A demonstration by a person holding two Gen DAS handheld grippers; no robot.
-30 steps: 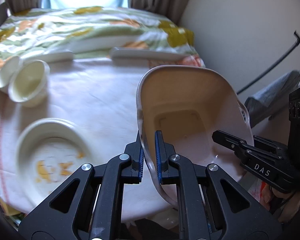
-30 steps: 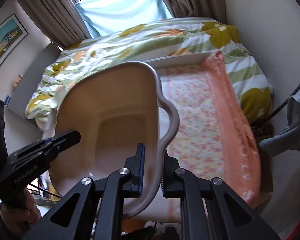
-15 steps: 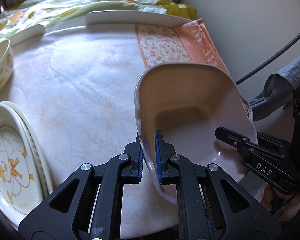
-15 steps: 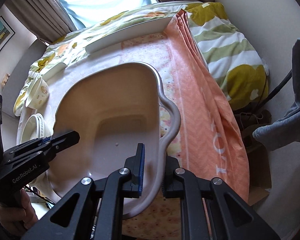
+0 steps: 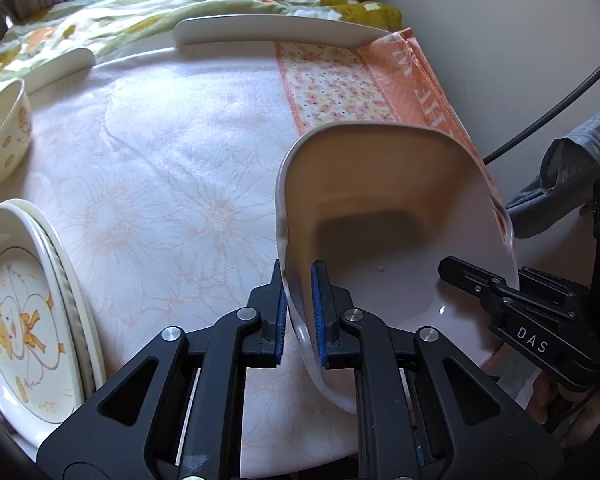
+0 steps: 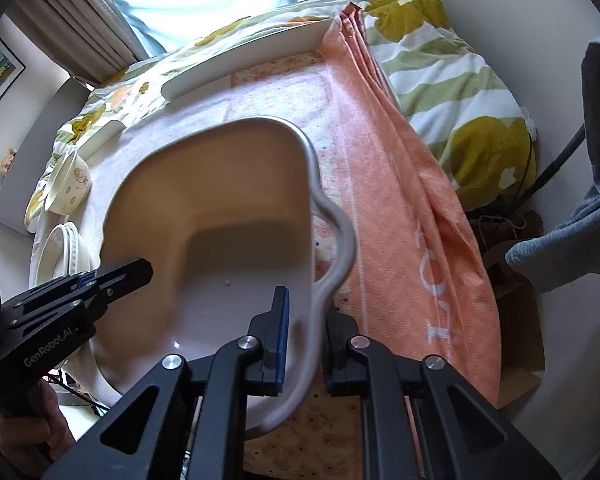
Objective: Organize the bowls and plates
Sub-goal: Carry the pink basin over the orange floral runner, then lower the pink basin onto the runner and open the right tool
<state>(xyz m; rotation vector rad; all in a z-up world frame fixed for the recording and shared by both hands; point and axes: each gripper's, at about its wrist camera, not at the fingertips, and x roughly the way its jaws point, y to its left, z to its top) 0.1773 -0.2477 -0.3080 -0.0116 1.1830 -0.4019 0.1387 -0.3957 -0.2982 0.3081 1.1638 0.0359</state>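
Observation:
Both grippers hold one large beige plastic basin (image 5: 380,200) above the right side of the cloth-covered table (image 5: 172,184). My left gripper (image 5: 298,316) is shut on its left wall. My right gripper (image 6: 304,336) is shut on its right rim, next to the handle; it also shows in the left wrist view (image 5: 496,300). The basin (image 6: 228,216) is empty and tilted. A stack of duck-print plates (image 5: 24,312) lies at the table's left edge, with a duck-print bowl (image 5: 4,136) behind it.
An orange floral towel (image 6: 404,232) drapes over the table's right edge. White curved table-edge guards (image 5: 276,30) stand at the far side. A floral duvet (image 6: 460,88) lies beyond. A wall, a cable and grey cloth (image 5: 572,184) are to the right.
The basin, held in both grippers, has come down and forward over the table's right side. The plates and bowl on the left stand closer in view.

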